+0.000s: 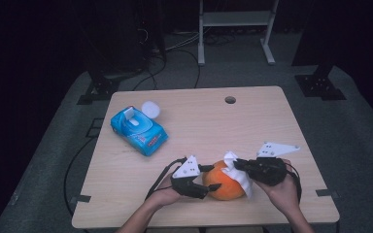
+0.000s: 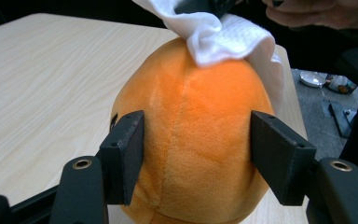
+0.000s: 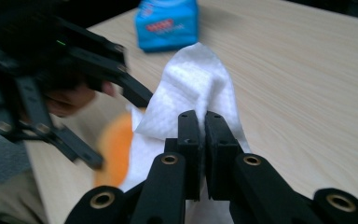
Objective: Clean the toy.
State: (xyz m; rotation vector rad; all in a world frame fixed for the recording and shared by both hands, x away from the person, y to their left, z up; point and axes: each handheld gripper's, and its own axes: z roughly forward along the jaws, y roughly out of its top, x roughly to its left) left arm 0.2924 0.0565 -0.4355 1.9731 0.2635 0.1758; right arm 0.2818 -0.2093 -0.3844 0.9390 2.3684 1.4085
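An orange plush ball (image 1: 223, 182) rests near the table's front edge. My left gripper (image 1: 209, 177) clamps it from the left, its two black pads (image 2: 126, 154) pressing into the plush sides of the ball (image 2: 196, 140). A white tissue (image 1: 237, 170) drapes over the ball's top and right side. My right gripper (image 1: 240, 165) comes in from the right, shut on that tissue (image 3: 193, 88), with its jaws pinched together on a fold. In the left gripper view the tissue (image 2: 223, 37) lies bunched on the ball's crown.
A blue pack of wipes (image 1: 138, 128) lies at the table's left, its lid flipped up, also seen in the right gripper view as the blue pack (image 3: 168, 23). A cable hole (image 1: 230, 100) sits near the wooden table's (image 1: 199, 121) far edge. A metal rack's legs (image 1: 235, 29) stand beyond it.
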